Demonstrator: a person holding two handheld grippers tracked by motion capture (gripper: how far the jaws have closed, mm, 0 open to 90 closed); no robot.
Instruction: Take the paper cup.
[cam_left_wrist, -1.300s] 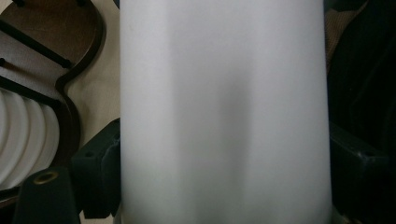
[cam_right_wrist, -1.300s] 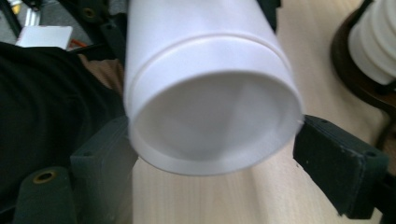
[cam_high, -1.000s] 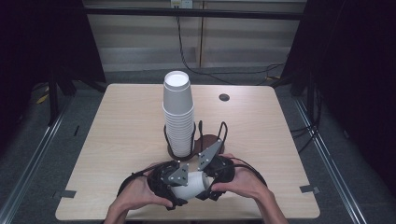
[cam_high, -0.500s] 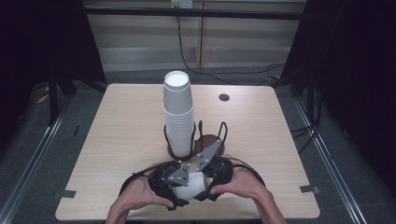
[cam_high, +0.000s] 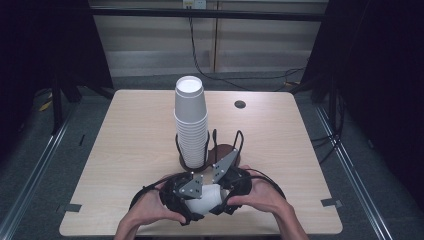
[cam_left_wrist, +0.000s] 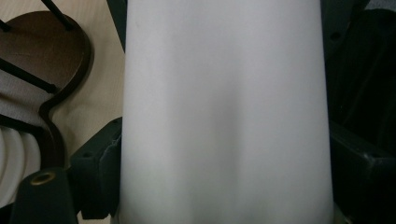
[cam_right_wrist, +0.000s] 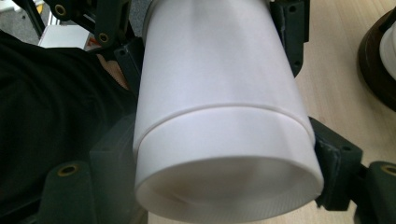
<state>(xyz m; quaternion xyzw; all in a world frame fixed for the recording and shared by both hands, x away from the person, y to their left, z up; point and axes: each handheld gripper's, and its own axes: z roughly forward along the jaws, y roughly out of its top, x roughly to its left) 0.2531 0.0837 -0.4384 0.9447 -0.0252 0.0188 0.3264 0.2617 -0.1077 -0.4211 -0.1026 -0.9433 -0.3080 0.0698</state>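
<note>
white paper cup on its side, near edge of desk, between both claws | left claw: jaws just eased, prob. still gripping | right claw: just closed on rim end | light, thin-walled, crushable, slick; hold rolled rim, gentle squeeze.
</note>
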